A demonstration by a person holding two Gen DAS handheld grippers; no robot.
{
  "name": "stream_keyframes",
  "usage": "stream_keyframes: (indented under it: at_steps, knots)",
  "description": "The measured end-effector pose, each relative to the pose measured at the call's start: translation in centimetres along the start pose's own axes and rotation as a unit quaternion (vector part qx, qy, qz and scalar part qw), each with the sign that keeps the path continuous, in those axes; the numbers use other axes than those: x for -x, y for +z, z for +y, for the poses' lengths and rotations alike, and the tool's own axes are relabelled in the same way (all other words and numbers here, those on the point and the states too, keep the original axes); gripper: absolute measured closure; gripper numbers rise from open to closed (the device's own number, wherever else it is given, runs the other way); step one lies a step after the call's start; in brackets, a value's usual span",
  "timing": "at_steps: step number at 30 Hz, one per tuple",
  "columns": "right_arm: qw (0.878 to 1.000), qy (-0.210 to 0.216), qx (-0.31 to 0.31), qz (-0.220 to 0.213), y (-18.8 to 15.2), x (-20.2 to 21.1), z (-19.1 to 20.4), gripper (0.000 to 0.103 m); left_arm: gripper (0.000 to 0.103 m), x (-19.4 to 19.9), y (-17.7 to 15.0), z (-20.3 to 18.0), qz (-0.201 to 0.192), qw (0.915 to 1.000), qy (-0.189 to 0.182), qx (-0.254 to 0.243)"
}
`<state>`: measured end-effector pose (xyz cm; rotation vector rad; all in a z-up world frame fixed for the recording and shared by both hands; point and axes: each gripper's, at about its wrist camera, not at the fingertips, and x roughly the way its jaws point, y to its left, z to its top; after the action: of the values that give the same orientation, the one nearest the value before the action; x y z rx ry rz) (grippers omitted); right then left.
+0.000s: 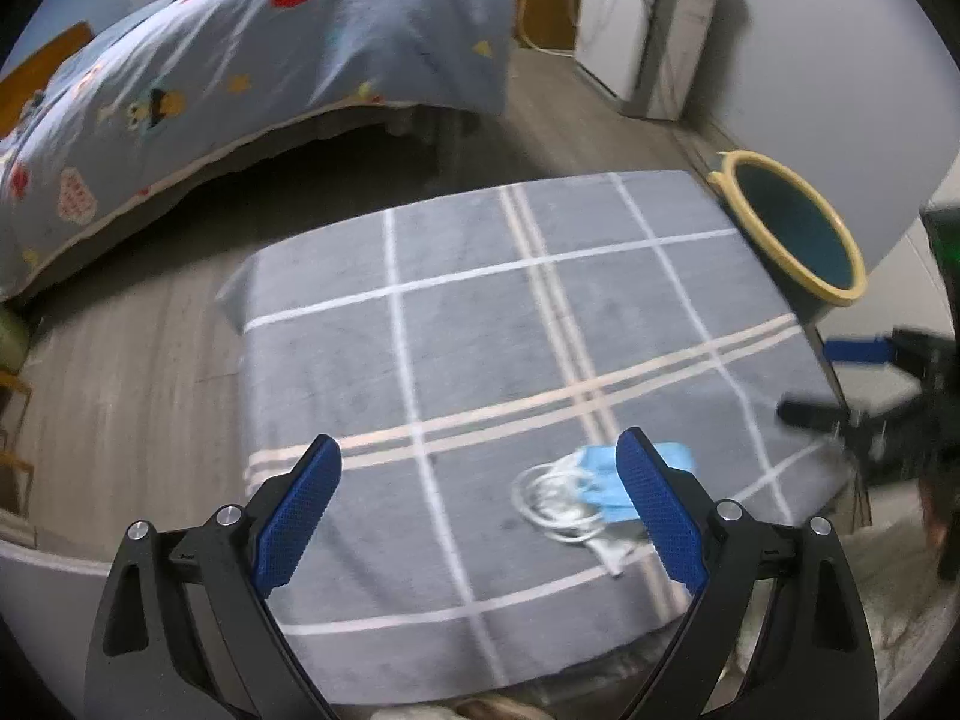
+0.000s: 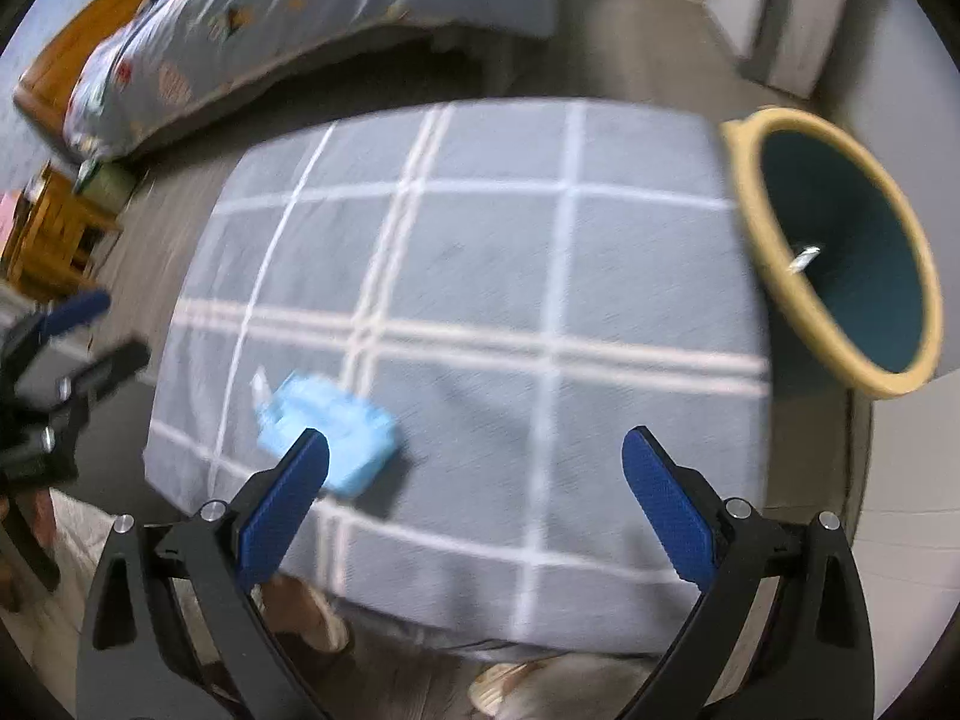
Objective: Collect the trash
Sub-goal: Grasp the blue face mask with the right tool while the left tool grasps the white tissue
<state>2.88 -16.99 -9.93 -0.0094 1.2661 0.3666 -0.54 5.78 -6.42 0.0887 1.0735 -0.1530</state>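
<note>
Left wrist view showed your left gripper (image 1: 480,480) spread wide and empty above the face mask (image 1: 606,489), which lay crumpled on the checked cloth (image 1: 480,312), well short of the bin (image 1: 792,228). Your right gripper (image 2: 474,474) was spread wide too. Judged light, soft and floppy, the mask was best pinched at its bunched blue middle, not its loose white loops.

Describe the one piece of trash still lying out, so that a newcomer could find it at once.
Start at the checked grey cloth over the low table beside the bed. Near its front edge, far from the yellow-rimmed bin, lies a crumpled blue face mask with white ear loops. Nothing else lies on the cloth.
</note>
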Motion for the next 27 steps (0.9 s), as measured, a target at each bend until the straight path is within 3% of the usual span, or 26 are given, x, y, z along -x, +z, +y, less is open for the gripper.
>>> stream_keyframes:
  at_steps: [9,11,12,13,16,21,27]
  knots:
    - [0.996,-0.015,0.081,0.046,-1.3,-5.4,5.9,0.009,0.011,-0.1,-1.0,2.5,0.004,0.9998,-0.001,0.019]
    - [0.994,-0.012,0.091,0.056,-1.3,-6.4,6.3,0.026,0.011,-0.3,-1.1,2.4,0.007,0.9999,-0.001,0.013]
    - [0.994,-0.012,0.094,0.060,-1.2,-6.7,6.4,0.040,0.011,-0.4,-1.1,2.3,0.009,0.9999,-0.001,0.010]
    - [0.994,-0.008,0.093,0.064,-1.2,-7.0,6.3,0.060,0.011,-0.4,-1.2,2.2,0.009,0.9999,-0.002,0.007]
    - [0.996,0.006,0.069,0.062,-0.5,-6.6,5.4,0.075,0.011,-0.8,-1.2,1.6,0.013,0.9999,-0.007,0.000]
    - [0.999,0.031,0.007,0.026,0.9,-4.4,2.5,0.080,0.011,-2.3,-1.5,0.1,0.033,0.9992,-0.018,-0.011]
    - [0.999,0.021,-0.049,-0.011,1.9,-2.5,-0.8,0.080,0.011,-4.9,-2.3,-2.7,0.061,0.9973,-0.034,-0.022]
